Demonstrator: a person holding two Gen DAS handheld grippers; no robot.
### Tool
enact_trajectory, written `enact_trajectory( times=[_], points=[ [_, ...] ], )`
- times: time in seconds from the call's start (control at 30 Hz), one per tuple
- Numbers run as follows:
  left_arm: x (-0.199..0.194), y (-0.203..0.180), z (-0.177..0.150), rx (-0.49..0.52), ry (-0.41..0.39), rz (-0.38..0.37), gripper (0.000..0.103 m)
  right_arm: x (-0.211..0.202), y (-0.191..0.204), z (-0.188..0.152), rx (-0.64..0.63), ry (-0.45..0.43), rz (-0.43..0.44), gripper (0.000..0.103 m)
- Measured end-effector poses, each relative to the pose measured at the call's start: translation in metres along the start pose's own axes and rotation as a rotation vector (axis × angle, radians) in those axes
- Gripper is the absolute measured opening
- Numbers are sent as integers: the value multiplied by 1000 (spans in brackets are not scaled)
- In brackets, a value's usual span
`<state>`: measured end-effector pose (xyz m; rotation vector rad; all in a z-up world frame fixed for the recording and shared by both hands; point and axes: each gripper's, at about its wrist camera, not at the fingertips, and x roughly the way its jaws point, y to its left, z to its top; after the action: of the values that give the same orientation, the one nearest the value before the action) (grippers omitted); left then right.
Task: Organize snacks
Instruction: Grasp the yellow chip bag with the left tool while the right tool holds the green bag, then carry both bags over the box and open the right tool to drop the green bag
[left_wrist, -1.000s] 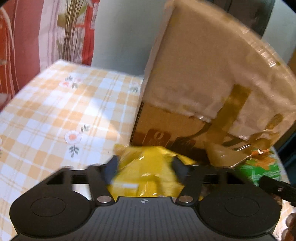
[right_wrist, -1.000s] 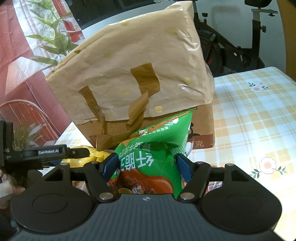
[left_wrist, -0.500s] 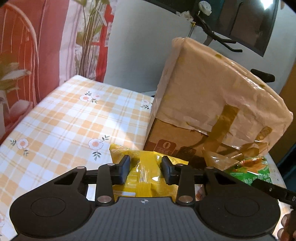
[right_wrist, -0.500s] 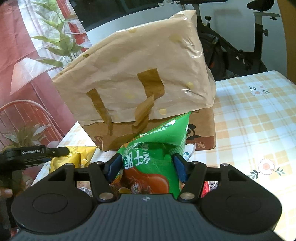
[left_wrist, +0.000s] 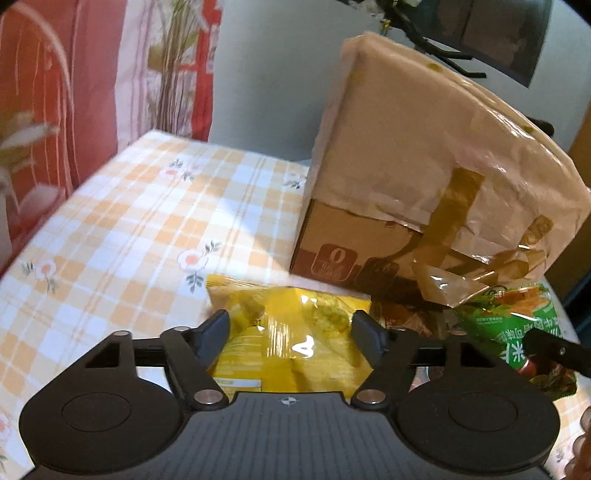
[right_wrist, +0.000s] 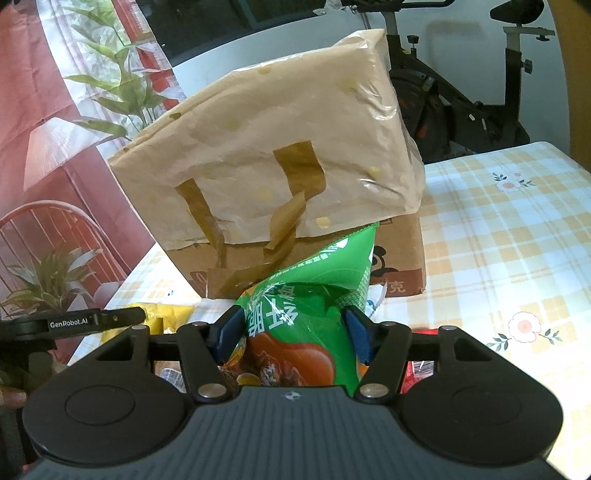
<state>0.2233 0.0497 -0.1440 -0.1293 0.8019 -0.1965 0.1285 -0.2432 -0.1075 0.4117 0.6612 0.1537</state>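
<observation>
- Left wrist view: the left gripper (left_wrist: 291, 326) hung over a yellow snack bag (left_wrist: 291, 332) that lay on the checked tablecloth (left_wrist: 147, 229). Its jaws were opening, standing wide at either side of the bag, and the pads did not appear to press on it.
- Beyond the yellow bag stood a cardboard box (left_wrist: 332, 243) with a crumpled tan paper bag (left_wrist: 424, 147) pulled over its top; brown handles hung down the front.
- At the near right lay a green snack bag (left_wrist: 517, 317), with a dark finger of the other gripper across it.
- Right wrist view: the right gripper (right_wrist: 291, 332) was clamped on the green snack bag (right_wrist: 306, 317), blue pads pressing both sides, its top corner pointing up toward the box (right_wrist: 399, 254).
- The paper bag (right_wrist: 277, 147) covered the box just behind.
- To the left, the left gripper (right_wrist: 122, 316) reached over the yellow bag (right_wrist: 166, 314).
- An exercise bike (right_wrist: 461, 92) stood far right, beyond the table.
</observation>
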Motion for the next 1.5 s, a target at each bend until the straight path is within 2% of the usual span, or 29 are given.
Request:
enact_trajectory(
  times=[0.07,0.27,0.4,0.47,0.57,0.63,0.7,0.77,0.93,1.13,1.37,1.5],
  points=[
    [3,5,1,-33,36,-1,91,0,-1,0,2,0,1,62],
    [12,7,-2,-40,87,16,98,0,-2,-1,-1,3,4,62],
    [21,-1,-2,8,107,60,102,1,-2,-1,-2,5,8,62],
    [28,-2,-4,30,138,87,103,2,-2,-1,0,5,8,62],
    [29,-1,-6,38,135,103,103,2,-2,-2,3,4,10,62],
    [27,1,-6,29,126,97,99,2,-2,-2,4,3,10,62],
    [23,2,-5,33,106,109,90,2,-2,-2,4,3,10,62],
    [16,5,-5,17,91,110,88,1,-2,-2,5,2,12,62],
    [-7,7,1,-15,17,77,87,-3,-1,-1,4,-10,13,61],
    [-27,-6,4,10,-54,62,87,-16,-1,-1,6,-33,23,61],
    [-45,-18,-1,34,-100,44,87,-31,-5,-8,-4,-37,8,61],
    [-58,-23,4,65,-155,33,87,-45,-4,-8,-27,-72,6,61]
  ],
)
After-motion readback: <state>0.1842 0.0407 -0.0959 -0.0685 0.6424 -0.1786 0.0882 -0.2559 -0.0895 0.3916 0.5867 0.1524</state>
